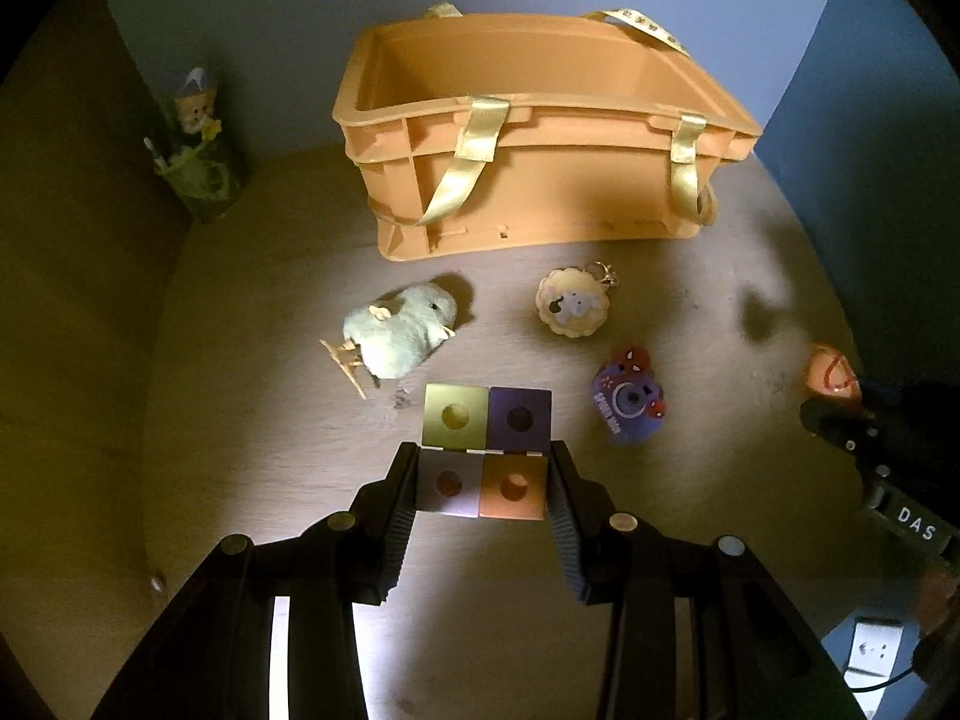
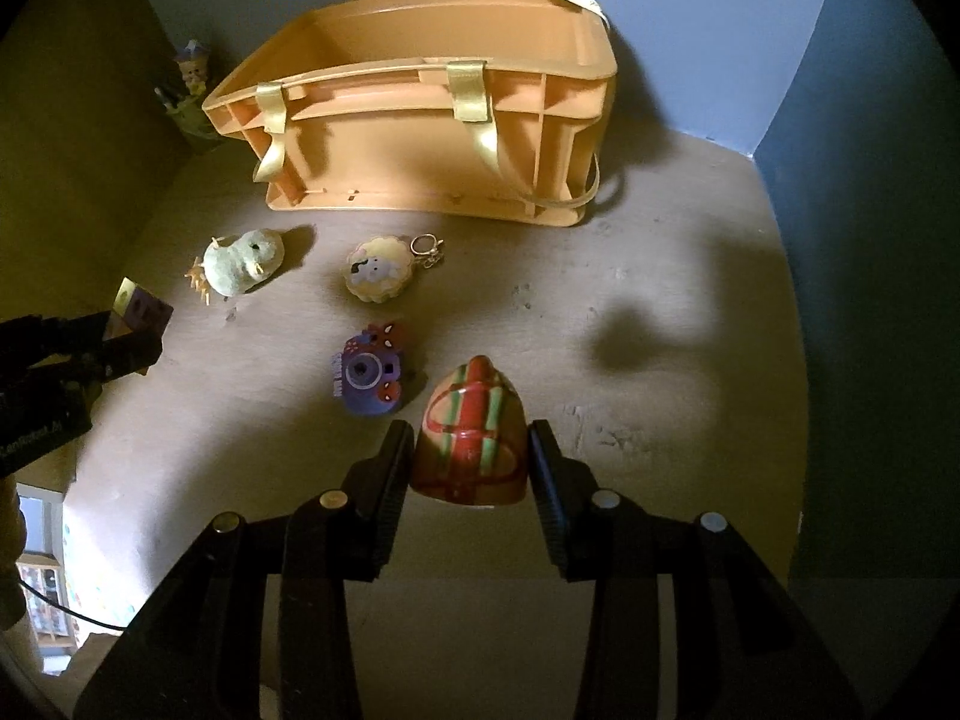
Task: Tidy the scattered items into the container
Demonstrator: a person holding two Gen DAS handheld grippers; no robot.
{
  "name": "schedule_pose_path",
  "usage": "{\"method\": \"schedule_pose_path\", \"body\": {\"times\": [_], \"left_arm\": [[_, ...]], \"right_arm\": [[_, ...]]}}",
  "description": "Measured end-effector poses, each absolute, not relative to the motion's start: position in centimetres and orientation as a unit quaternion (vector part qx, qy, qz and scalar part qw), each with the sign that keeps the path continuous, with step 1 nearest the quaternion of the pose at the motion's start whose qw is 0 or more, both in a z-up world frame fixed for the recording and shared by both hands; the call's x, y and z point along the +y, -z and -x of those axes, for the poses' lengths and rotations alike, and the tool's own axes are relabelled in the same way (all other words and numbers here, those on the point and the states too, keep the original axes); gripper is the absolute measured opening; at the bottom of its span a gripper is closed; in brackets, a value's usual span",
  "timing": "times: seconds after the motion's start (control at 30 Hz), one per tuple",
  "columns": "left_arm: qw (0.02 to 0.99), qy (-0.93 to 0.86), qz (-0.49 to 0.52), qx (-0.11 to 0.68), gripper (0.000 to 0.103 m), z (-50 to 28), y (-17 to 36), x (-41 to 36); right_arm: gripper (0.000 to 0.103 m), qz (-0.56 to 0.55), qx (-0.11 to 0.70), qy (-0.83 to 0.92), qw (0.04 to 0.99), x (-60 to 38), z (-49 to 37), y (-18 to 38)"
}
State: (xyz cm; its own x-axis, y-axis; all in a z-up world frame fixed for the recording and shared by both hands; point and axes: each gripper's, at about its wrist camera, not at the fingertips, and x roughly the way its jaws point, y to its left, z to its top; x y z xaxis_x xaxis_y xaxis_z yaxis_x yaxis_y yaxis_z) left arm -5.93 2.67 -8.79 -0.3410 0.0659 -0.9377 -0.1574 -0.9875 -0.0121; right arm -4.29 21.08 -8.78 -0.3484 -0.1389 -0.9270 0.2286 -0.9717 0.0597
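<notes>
Both tools reach forward, left [image 1: 483, 480] pinching cube [image 1: 486, 450], right [image 2: 471, 456] pinching cone [image 2: 471, 438].

The crate [image 1: 540, 180] looks like hard moulded plastic, matt orange, a bit scuffed near the bottom edge, and the straps [image 1: 474, 150] over it are shiny gold ribbon, satin-looking. The table [image 1: 270, 312] is matt and rough, wood-grain streaks and some pitting ahead of the right gripper [image 2: 471, 456]. Between that gripper's ribbed black pads sits a glossy cone [image 2: 471, 438], glazed or hard plastic, can't tell which. The cube [image 1: 486, 450] between the left gripper [image 1: 483, 480] fingers has smooth, slightly sheeny faces. Beyond it, the chick [image 1: 399, 330] is fuzzy plush, the camera [image 1: 627, 405] looks rubbery and matt, and the charm [image 1: 570, 306] is smooth with a metal ring.
</notes>
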Motion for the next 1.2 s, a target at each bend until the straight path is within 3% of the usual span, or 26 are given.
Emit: {"method": "schedule_pose_path", "body": {"times": [1.2], "left_arm": [[0.12,-0.84,0.523,0.075,0.037,10.3,-1.6,1.7]], "right_arm": [[0.036,-0.517,0.101,0.841,0.123,19.9,6.9,-1.4]]}}
